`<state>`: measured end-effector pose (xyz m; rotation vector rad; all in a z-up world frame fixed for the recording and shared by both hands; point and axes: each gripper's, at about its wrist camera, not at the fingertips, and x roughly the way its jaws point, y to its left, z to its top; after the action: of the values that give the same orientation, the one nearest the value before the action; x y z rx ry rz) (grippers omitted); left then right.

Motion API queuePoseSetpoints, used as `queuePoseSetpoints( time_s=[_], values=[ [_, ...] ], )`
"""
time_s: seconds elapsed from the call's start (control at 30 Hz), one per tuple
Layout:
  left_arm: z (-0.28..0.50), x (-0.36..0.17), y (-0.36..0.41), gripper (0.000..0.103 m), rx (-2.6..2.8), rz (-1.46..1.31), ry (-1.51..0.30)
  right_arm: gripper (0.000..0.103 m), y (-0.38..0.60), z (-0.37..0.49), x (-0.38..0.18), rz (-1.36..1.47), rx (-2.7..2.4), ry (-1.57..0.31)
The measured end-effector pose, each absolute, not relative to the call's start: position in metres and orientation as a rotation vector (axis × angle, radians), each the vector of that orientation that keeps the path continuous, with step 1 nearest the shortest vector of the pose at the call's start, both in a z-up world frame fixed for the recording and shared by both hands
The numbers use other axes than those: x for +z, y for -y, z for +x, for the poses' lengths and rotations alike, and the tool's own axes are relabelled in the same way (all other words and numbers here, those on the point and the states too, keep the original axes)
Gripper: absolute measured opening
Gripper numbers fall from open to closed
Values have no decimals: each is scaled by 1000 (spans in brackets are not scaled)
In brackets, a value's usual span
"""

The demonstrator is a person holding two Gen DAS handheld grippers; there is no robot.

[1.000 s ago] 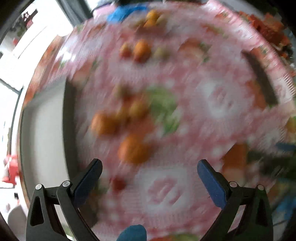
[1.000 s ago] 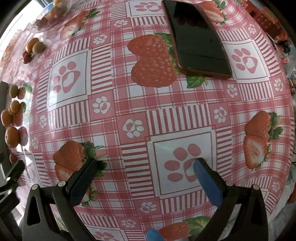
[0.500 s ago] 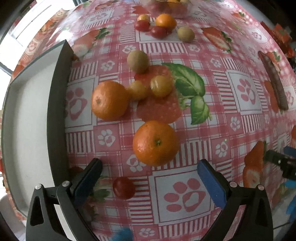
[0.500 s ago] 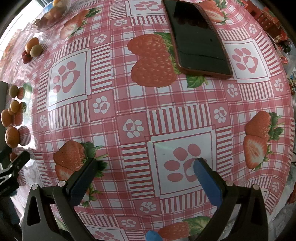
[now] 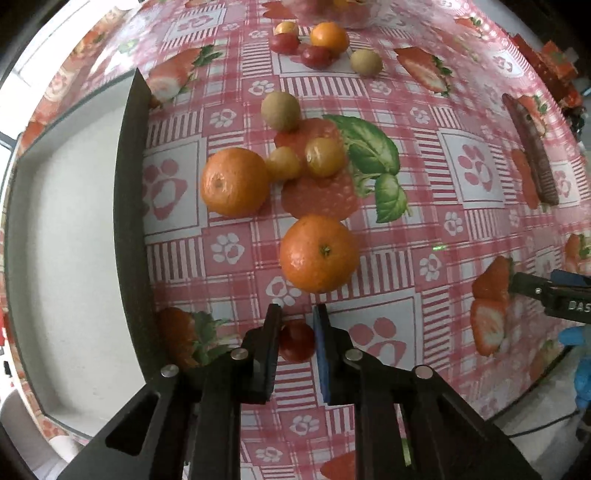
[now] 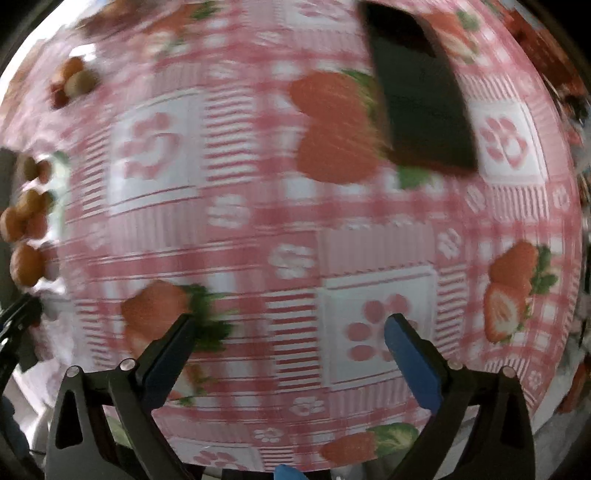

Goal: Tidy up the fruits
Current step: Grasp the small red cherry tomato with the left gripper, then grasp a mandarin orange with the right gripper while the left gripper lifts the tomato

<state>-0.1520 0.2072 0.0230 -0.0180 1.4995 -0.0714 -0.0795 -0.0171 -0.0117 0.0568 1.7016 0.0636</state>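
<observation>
In the left wrist view my left gripper (image 5: 296,317) is shut on a small red cherry tomato (image 5: 295,341) lying on the strawberry-print tablecloth. Just beyond it sit two oranges (image 5: 319,253) (image 5: 234,181), two small yellow fruits (image 5: 324,157), and a brownish-green round fruit (image 5: 280,110). More small fruits (image 5: 328,36) lie farther back. A dark-rimmed tray (image 5: 131,206) with a pale floor stands to the left. The blurred right wrist view shows my right gripper (image 6: 289,332) open over bare cloth, with the fruits (image 6: 26,264) far off at its left edge.
A dark phone (image 6: 421,99) lies on the cloth ahead of the right gripper; it shows edge-on (image 5: 532,147) at the right of the left wrist view. The right gripper's tip and a blue-gloved hand (image 5: 576,336) show at that view's right edge. A clear bowl sits at the far back.
My left gripper moved over the cherry tomato and its jaws closed on it. The right wrist view has gone blurred and shifted sideways; that gripper's jaws stay wide apart.
</observation>
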Motion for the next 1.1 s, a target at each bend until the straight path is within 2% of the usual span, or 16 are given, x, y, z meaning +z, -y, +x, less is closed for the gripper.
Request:
queuePoseSetpoints(
  time_s=[0.47,0.63,0.7,0.77,0.8,0.83,0.87,1.1],
  values=[
    [-185,83,-261,19,-138,-199,-1440,98,-127,-64,34,5,415,-1586],
    [-189,101,-281,19,-94,-227,-1399,89,-176,-57,33,-38,474,-1581],
    [-191,106,-289,19,-72,-246,-1384,75,-203,-58,29,-89,486,-1584],
    [-191,108,-295,19,-56,-255,-1376,65,-220,-62,27,-129,481,-1602],
    [-193,112,-300,19,-44,-254,-1371,53,-232,-62,26,-151,480,-1583],
    [-194,113,-305,19,-32,-256,-1368,45,-240,-64,30,-164,491,-1576],
    [-196,114,-310,19,-20,-262,-1367,42,-249,-65,31,-180,494,-1573],
    [-206,110,-338,19,27,-308,-1357,42,-260,-72,49,-116,490,-1605]
  ],
)
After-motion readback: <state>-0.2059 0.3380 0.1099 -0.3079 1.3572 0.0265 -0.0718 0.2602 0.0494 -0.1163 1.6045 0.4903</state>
